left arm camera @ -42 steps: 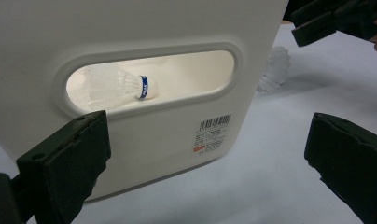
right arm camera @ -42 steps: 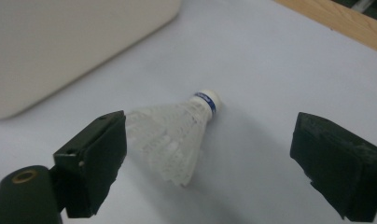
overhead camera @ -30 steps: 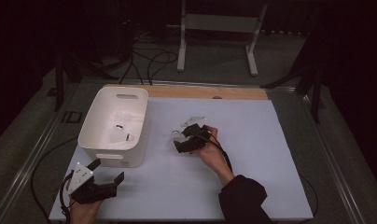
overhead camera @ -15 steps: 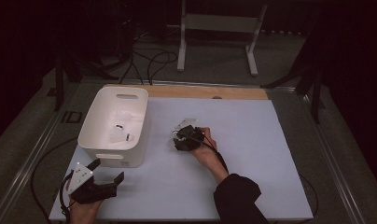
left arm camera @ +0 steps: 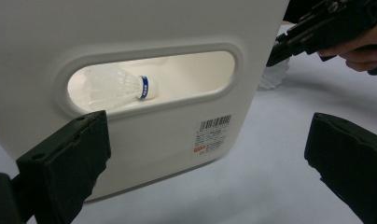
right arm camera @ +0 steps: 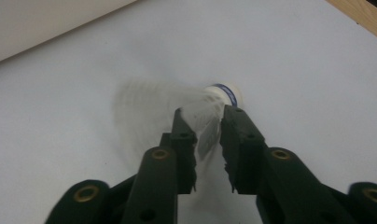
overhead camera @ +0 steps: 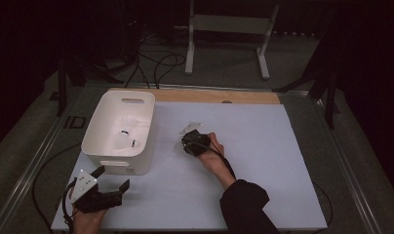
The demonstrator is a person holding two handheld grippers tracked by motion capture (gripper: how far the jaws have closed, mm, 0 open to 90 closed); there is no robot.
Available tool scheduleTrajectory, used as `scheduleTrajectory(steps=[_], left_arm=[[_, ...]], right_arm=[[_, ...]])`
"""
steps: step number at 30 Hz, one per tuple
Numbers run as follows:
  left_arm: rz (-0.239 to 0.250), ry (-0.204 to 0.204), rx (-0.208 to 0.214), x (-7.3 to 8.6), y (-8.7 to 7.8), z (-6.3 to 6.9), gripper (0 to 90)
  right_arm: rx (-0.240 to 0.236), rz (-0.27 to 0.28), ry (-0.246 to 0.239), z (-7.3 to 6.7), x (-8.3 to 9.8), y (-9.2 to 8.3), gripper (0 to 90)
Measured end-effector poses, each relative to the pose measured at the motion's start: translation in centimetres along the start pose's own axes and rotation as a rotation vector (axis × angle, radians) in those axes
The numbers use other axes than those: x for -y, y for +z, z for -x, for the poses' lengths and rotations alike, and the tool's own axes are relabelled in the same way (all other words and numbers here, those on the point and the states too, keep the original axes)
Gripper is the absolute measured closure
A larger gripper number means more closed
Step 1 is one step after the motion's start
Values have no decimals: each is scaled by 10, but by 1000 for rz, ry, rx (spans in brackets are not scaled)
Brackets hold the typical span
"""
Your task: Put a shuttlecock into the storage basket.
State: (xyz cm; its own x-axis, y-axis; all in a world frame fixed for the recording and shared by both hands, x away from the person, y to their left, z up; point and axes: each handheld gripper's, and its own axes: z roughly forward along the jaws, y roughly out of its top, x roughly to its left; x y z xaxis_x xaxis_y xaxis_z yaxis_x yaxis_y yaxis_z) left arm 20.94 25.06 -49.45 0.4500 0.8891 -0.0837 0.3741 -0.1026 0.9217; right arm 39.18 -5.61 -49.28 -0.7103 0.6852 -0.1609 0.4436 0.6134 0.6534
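Where right tool (right arm camera: 207, 116) pinches shuttlecock (right arm camera: 177, 105), feathers blurred.

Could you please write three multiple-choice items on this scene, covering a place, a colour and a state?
1. Where does the bin stand on the mat?
A. near its left edge
B. near its right edge
C. in its middle

2. What colour is the band on the shuttlecock in the right claw?
A. red
B. blue
C. green

3. How do the left claw's jaws stand?
A. pressed on the bin
B. clamped on a shuttlecock
C. wide apart, holding nothing

Answers:
1 A, since the high view shows the bin at the mat's left edge.
2 B, as the right gripper view shows a blue band by the cork.
3 C, because the left gripper view shows open space between them.
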Motion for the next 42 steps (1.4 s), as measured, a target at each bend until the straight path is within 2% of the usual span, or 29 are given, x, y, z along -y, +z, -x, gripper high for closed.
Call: scheduleTrajectory(steps=[6,9,11,22,42], left_arm=[[0,0,0,0,0,0,10],[0,0,0,0,0,0,10],[0,1,0,0,0,0,10],[2,0,-1,0,0,0,10],[1,2,-1,0,0,0,10]], right_arm=[[17,9,16,3,-1,-2,818],[11,17,59,7,-1,-3,874],[4,24,72,10,-1,-4,881],[-16,36,124,17,1,-9,891],[-43,60,161,24,1,-24,891]])
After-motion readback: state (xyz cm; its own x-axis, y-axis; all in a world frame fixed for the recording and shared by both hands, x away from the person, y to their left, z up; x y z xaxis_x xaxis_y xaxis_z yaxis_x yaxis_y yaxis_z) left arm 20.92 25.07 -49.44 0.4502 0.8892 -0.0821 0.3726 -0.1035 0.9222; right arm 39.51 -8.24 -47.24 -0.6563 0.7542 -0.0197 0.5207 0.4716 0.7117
